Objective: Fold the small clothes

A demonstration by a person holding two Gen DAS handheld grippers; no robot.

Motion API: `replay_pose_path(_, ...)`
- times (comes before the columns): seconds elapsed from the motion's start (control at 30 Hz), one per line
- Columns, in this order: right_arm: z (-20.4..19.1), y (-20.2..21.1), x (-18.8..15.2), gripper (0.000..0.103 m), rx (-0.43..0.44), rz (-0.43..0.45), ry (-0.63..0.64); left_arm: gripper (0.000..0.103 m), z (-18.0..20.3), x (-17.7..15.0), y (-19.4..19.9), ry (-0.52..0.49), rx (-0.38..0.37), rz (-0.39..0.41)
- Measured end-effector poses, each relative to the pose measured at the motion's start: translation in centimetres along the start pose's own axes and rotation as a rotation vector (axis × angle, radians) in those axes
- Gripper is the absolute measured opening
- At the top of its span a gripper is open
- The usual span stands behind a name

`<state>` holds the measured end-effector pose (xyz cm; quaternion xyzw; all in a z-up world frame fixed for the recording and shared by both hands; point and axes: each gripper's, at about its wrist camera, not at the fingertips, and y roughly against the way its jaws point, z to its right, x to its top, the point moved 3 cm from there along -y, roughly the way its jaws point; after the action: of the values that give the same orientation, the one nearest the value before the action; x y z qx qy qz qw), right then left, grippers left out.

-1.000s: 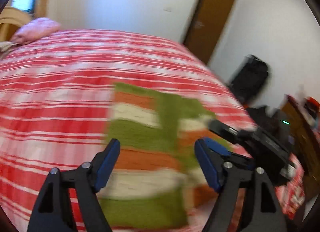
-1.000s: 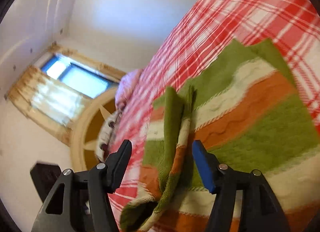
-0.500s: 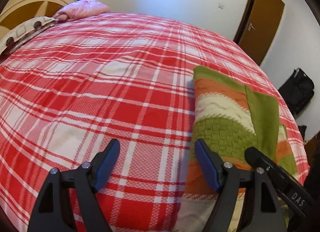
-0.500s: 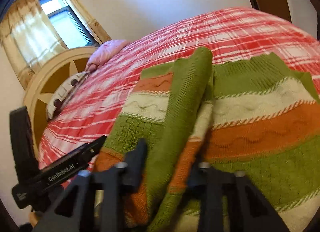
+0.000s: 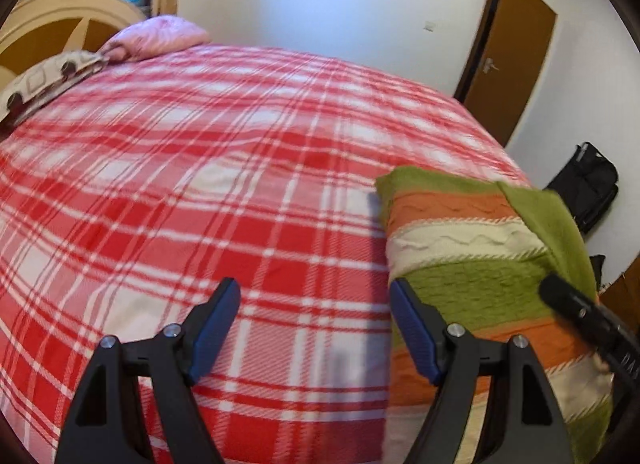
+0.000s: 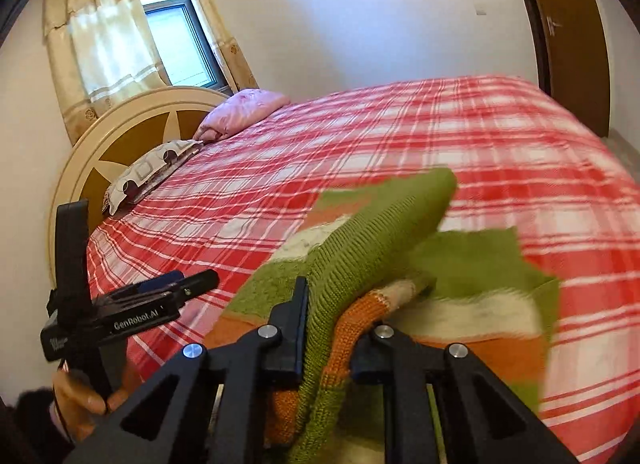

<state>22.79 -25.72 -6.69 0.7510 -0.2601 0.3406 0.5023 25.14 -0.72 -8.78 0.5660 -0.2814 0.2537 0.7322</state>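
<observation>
Left wrist view: looks forward and down along its own fingers [image 5: 224, 312], low and close over the bed [image 5: 200, 192], facing the far wall and door [image 5: 508, 60].
Right wrist view: looks along its own fingers [image 6: 298, 324], tilted, close to the sweater [image 6: 360, 264], facing the headboard [image 6: 120, 136] and window [image 6: 176, 28].
Shared: bed, sweater, pink pillow [image 6: 244, 112], door, headboard; each view catches the other gripper at its edge.
</observation>
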Motion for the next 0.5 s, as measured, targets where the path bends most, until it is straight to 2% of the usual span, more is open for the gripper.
replay_pose_path(0.17,5.0,1.7,-1.8,0.015,-0.064,-0.054,0.011,0.079,3.0,0.1,-0.4,-0.062,-0.027,-0.001)
replay_pose_path(0.3,7.2,0.3,-4.9,0.015,-0.127,-0.125,0.001,0.079,5.8,-1.0,-1.5,-0.104,-0.052,-0.025)
replay_pose_path(0.5,9.4,0.1,-6.5,0.015,-0.062,-0.078,-0.133,0.080,8.9,-3.1,-2.7,-0.197,-0.009,-0.038)
